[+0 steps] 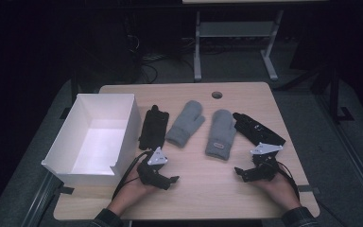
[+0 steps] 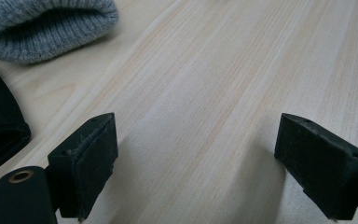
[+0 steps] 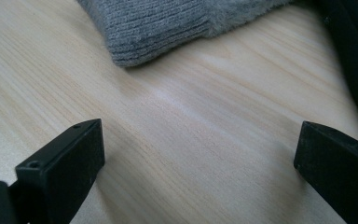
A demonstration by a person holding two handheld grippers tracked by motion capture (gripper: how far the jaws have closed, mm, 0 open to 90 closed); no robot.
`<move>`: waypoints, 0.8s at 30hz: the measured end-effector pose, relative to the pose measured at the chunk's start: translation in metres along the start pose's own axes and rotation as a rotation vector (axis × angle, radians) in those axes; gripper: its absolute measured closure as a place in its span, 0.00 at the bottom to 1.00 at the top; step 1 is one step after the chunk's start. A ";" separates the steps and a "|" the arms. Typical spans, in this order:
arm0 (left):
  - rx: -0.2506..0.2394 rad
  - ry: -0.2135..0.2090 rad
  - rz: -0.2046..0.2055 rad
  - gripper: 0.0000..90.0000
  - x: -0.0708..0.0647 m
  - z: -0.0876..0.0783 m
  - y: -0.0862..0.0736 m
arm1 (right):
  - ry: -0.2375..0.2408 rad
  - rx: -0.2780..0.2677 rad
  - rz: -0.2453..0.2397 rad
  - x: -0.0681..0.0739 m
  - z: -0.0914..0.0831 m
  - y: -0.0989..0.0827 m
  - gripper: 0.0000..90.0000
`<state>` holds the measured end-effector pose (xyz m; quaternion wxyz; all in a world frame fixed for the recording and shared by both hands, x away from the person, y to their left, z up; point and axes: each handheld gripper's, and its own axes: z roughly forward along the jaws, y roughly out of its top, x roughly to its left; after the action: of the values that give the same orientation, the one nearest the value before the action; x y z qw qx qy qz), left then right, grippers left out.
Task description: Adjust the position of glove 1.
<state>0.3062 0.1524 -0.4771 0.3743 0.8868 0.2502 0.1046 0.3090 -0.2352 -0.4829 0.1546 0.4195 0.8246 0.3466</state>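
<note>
Mittens between gloves, right of box

Both claws, left and right, agape, low.

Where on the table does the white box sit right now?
In the high view, the white box sits open at the table's left edge, right beside the left black glove and just ahead of the left tool.

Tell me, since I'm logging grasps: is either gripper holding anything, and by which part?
Nothing is held: the left gripper and right gripper are open over the bare table.
</note>
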 end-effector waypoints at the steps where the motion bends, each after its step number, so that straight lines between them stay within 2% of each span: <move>1: 0.000 0.000 0.000 0.14 0.000 0.000 0.000 | 0.000 0.000 0.000 0.000 0.000 0.000 0.02; 8: 0.004 -0.007 0.007 0.14 -0.002 0.000 0.000 | 0.006 0.014 -0.012 -0.001 -0.001 0.001 0.02; 9: 0.000 -0.005 0.005 0.14 -0.002 0.000 0.000 | 0.014 0.034 -0.023 -0.001 -0.004 0.003 0.10; 14: -0.010 -0.012 0.003 0.14 -0.002 0.000 -0.001 | 0.038 0.044 -0.018 -0.003 -0.007 0.006 0.16; 17: -0.012 -0.014 0.000 0.14 -0.003 0.000 -0.001 | 0.048 0.030 -0.041 -0.002 -0.009 0.008 0.16; 21: -0.014 -0.015 -0.004 0.14 -0.003 0.000 -0.001 | 0.064 0.008 -0.047 -0.002 -0.011 0.011 0.18; 23: -0.008 -0.014 0.006 0.14 -0.002 0.000 -0.001 | 0.077 0.000 -0.048 -0.003 -0.011 0.013 0.24; 24: -0.008 -0.014 0.006 0.14 -0.002 0.000 -0.001 | 0.077 0.000 -0.048 -0.003 -0.011 0.013 0.24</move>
<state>0.3040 0.1521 -0.4776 0.3791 0.8868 0.2446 0.1006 0.3125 -0.2372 -0.4659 0.1308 0.3858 0.8399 0.3586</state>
